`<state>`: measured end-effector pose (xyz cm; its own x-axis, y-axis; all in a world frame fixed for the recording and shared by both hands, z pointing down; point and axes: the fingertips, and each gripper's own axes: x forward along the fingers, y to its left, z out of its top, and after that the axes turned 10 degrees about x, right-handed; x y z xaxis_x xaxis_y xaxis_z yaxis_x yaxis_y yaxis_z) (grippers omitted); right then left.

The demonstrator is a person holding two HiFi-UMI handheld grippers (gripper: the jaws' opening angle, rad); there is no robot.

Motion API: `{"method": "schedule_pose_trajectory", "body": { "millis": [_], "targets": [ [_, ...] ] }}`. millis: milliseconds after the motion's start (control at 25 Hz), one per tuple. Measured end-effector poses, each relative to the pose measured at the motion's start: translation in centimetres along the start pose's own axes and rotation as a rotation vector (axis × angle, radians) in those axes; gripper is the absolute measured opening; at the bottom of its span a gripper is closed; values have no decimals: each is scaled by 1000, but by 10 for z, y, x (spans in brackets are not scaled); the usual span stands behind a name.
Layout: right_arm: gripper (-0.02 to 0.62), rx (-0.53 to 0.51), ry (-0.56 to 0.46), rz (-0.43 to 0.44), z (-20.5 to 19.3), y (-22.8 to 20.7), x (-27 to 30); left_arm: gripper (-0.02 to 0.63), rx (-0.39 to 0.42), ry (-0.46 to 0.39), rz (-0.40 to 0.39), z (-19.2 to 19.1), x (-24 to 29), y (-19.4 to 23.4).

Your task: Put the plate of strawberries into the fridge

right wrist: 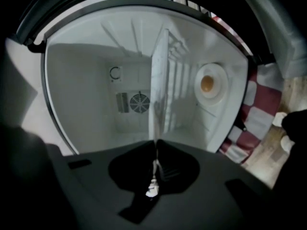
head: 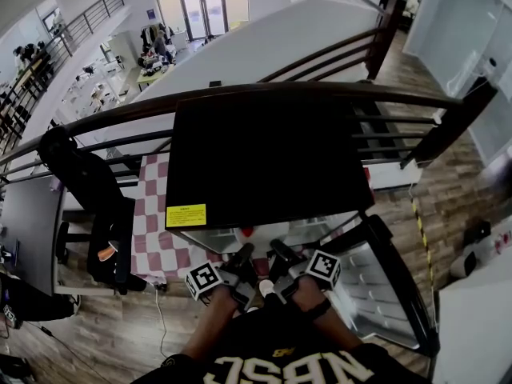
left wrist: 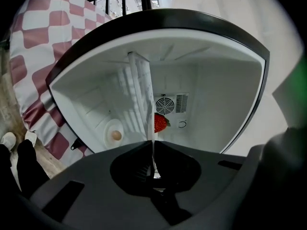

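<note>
Both left tool (left wrist: 153, 143) and right tool (right wrist: 156, 141) clamp the plate (left wrist: 140, 97)

Grippers (head: 242, 256) (head: 280, 253) x2, fridge (head: 264, 158) x1, plate (left wrist: 141, 99) x1 (edge-on), strawberry (left wrist: 160, 122) x1 vis.

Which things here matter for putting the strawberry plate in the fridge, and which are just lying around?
Job: thin clear plate, red strawberry on it, open black mini fridge, left gripper and right gripper, both shut on the plate's edge.
Lying about: red-and-white checked cloth, dark handrail, white dish with an orange-brown lump inside the fridge.
</note>
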<state>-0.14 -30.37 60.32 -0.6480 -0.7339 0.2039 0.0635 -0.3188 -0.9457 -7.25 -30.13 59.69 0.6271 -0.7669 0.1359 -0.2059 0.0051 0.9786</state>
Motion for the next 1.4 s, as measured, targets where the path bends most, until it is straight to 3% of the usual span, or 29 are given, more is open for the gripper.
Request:
{"method": "schedule_pose_trajectory", "body": {
  "millis": [720, 960, 1200, 1400],
  "targets": [
    [32, -34, 0, 1, 14, 6, 15, 31, -4, -29, -2, 15, 16, 4],
    [39, -137, -35, -4, 19, 13, 13, 38, 44, -29, -12, 17, 15, -5],
    [235, -247, -42, 47, 17, 28, 9, 176, 134, -24, -52, 18, 7, -18],
    [268, -394, -64, 31, 11, 30, -5, 201, 329, -2, -24, 18, -9, -20]
  ]
}}
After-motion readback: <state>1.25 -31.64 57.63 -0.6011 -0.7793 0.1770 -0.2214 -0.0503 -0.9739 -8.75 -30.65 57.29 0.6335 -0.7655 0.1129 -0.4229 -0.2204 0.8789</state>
